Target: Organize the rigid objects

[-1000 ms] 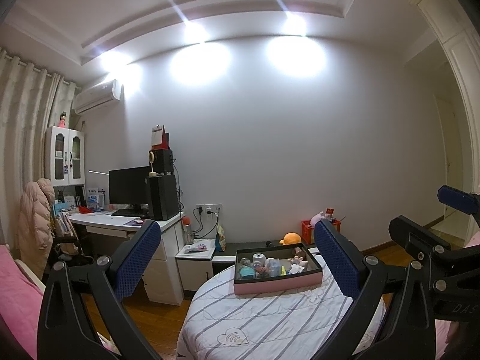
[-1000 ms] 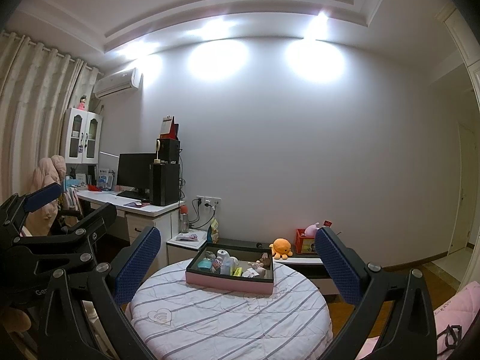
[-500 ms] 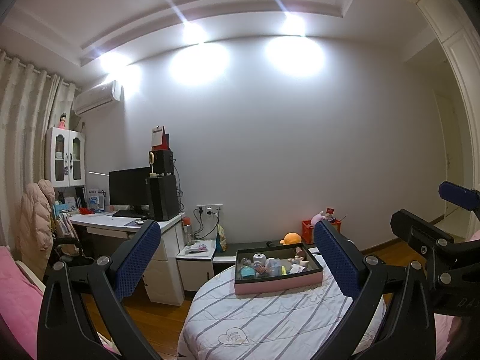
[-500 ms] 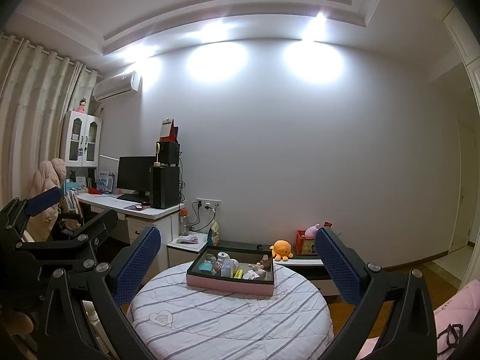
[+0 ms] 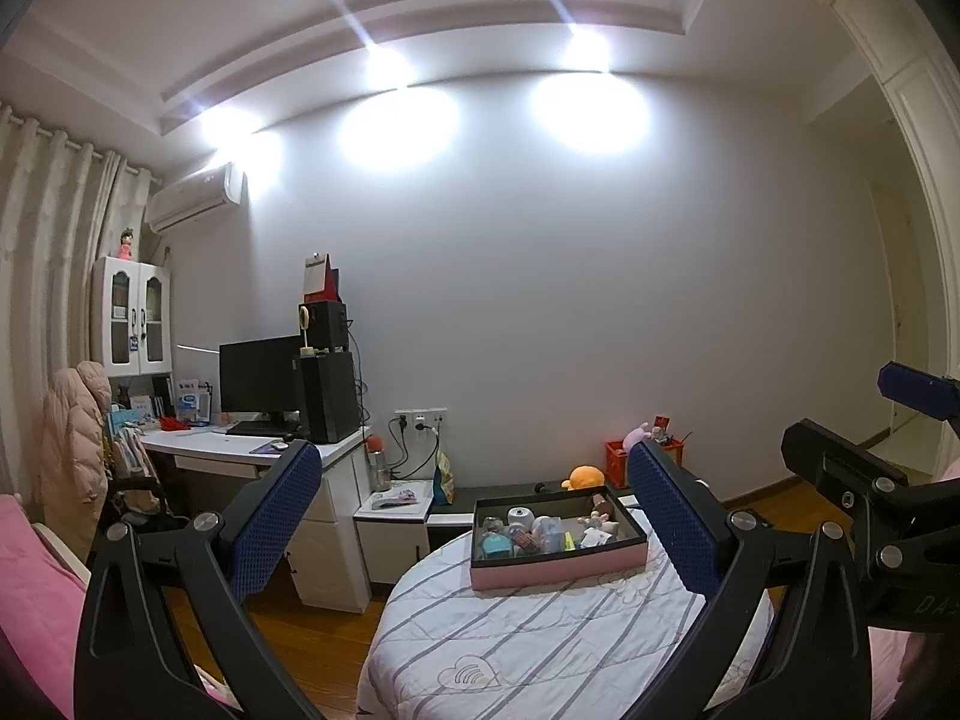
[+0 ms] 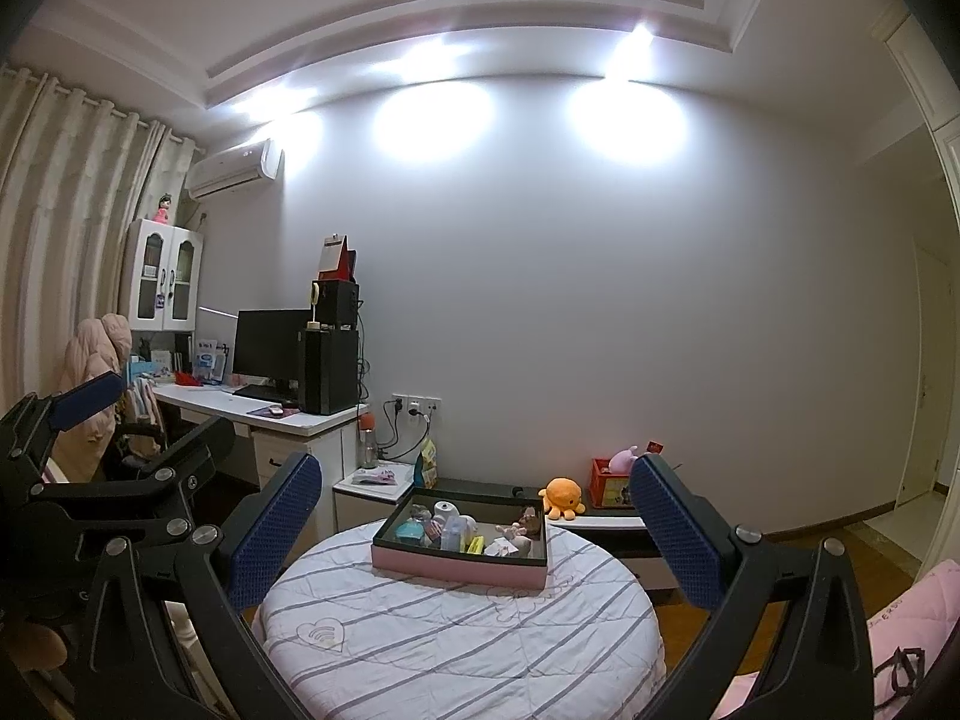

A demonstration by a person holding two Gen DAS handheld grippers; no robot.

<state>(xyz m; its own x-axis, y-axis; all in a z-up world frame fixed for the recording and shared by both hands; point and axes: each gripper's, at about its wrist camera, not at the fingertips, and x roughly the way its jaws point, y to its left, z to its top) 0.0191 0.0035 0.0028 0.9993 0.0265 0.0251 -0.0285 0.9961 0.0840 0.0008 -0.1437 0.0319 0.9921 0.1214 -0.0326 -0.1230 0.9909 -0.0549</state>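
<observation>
A pink-sided box (image 5: 558, 570) (image 6: 459, 567) with a dark rim stands at the far side of a round table (image 5: 540, 648) (image 6: 456, 630) under a white striped cloth. Inside it lie several small items: a white roll (image 5: 519, 519) (image 6: 445, 509), a teal piece (image 5: 497, 546) (image 6: 410, 533) and small bottles. My left gripper (image 5: 471, 516) is open, held well short of the box, nothing between its blue pads. My right gripper (image 6: 474, 525) is open too, equally far back. Each gripper shows at the edge of the other's view.
A white desk (image 6: 264, 414) with a monitor and black tower stands at the left, a low bedside cabinet (image 5: 393, 510) beside it. An orange plush (image 6: 561, 495) and a red crate (image 6: 609, 483) sit on a low bench behind the table. Pink bedding (image 5: 36, 594) flanks both sides.
Both views have drifted slightly, the box sitting a little lower and nearer in frame. Both grippers stay open and hold nothing.
</observation>
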